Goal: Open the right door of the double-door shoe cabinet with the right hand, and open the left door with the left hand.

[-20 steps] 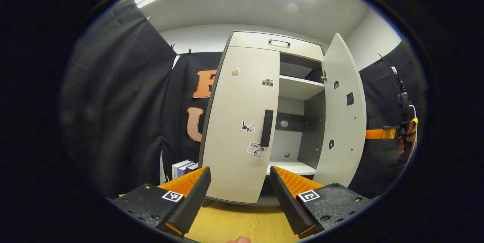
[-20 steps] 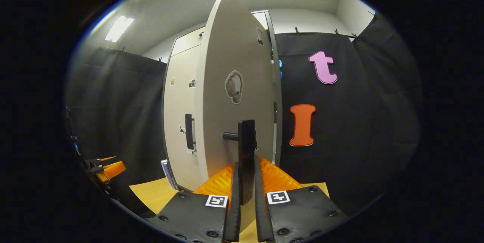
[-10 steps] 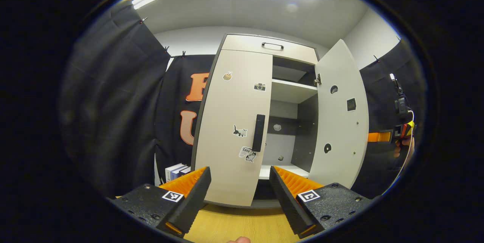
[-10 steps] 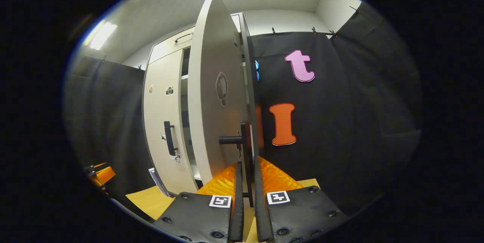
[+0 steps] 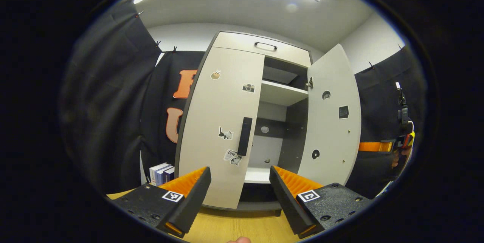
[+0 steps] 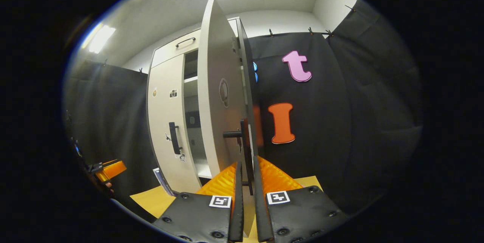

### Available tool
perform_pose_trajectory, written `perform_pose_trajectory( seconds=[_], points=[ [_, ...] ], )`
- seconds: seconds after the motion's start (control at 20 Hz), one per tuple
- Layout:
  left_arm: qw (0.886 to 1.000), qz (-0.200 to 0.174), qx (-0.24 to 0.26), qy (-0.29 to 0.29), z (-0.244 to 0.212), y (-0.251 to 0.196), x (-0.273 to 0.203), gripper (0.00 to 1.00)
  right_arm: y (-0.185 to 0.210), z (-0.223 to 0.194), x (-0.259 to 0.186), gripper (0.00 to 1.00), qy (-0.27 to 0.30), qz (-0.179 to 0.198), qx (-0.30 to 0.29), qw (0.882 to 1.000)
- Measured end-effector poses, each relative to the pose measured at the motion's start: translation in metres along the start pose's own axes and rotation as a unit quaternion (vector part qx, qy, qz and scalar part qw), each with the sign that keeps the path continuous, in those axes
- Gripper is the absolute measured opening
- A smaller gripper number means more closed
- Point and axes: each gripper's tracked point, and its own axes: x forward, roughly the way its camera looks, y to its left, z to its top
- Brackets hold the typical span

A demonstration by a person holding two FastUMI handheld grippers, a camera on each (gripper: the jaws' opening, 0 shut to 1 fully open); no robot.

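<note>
Left gripper view, left to right: a few books [image 5: 162, 172] standing upright beside the shoe cabinet [image 5: 242, 44], on the wood-grain bench [image 5: 234, 228]. Cabinet is flat matte panels, pale, with darker edges and a drawer with a slim bar pull on top. Left door [image 5: 221, 122] shut, small stickers on it, black vertical bar handle [image 5: 245, 136] near its inner edge. Right door [image 5: 331, 122] swung wide open, inner face showing; white shelves and dark back panel visible inside. Left gripper [image 5: 240, 197] jaws wide apart, holding nothing, short of the left door, ribbed pads facing inward.

Right gripper view: right door [image 6: 219, 95] seen nearly edge-on. Right gripper [image 6: 245, 201] jaws closed tight on the right door's handle [image 6: 245, 152], a flat black bar on a round standoff.
</note>
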Motion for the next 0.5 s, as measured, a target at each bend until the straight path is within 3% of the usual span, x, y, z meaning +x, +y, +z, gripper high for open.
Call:
perform_pose_trajectory(
  seconds=[0.3, 0.45, 0.5],
  points=[
    [0.999, -0.029, 0.022, -0.005, 0.014, -0.012, 0.074, 0.92, -0.009, 0.001, -0.067, 0.21, -0.016, -0.049, -0.012, 0.999],
    [0.998, -0.039, 0.043, 0.003, 0.009, -0.016, 0.115, 0.94, -0.022, -0.007, -0.095, 0.63, -0.033, -0.090, -0.009, 0.995],
    [0.998, -0.041, 0.040, 0.014, 0.003, -0.016, 0.127, 0.94, -0.025, -0.013, -0.102, 0.67, -0.028, -0.103, -0.005, 0.994]
  ],
)
